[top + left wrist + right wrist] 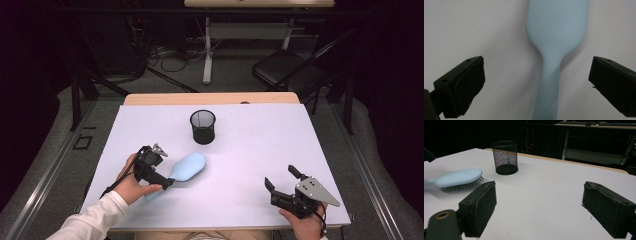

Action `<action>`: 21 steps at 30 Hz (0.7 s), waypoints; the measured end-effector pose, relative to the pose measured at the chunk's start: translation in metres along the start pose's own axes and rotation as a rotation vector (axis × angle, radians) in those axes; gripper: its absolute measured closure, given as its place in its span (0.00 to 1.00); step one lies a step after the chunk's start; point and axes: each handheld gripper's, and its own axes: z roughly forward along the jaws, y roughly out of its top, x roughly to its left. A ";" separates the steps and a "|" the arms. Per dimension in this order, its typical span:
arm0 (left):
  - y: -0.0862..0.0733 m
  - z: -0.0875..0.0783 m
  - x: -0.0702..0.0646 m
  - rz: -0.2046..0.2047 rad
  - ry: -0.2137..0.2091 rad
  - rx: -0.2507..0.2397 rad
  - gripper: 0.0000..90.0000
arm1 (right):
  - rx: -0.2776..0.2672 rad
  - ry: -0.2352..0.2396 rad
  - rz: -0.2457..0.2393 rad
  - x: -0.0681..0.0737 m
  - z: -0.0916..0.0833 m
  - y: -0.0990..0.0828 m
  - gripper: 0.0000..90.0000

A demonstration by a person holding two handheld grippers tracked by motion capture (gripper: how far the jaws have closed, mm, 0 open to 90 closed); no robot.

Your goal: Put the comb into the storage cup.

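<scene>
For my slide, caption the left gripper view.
Open left gripper poised over the pale blue hairbrush, jaws straddling its handle without touching.

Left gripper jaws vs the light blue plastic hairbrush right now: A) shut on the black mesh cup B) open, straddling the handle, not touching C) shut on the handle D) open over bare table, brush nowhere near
B: in the left gripper view the light blue plastic hairbrush runs up between the left gripper jaws, with white table showing on both sides of its handle.

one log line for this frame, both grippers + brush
left gripper: open, straddling hairbrush handle, no contact | right gripper: open, holds nothing | mesh cup: upright beyond the brush
</scene>
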 end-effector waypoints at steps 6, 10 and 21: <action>0.001 0.004 -0.002 0.006 -0.006 0.010 0.01 | 0.001 0.000 0.000 0.000 0.000 0.000 0.13; 0.000 0.007 -0.002 0.002 -0.011 0.010 0.01 | 0.001 0.001 0.002 0.000 0.000 0.000 0.14; -0.001 0.013 -0.004 0.008 -0.019 0.027 0.04 | 0.001 0.002 -0.002 0.000 0.000 0.000 0.15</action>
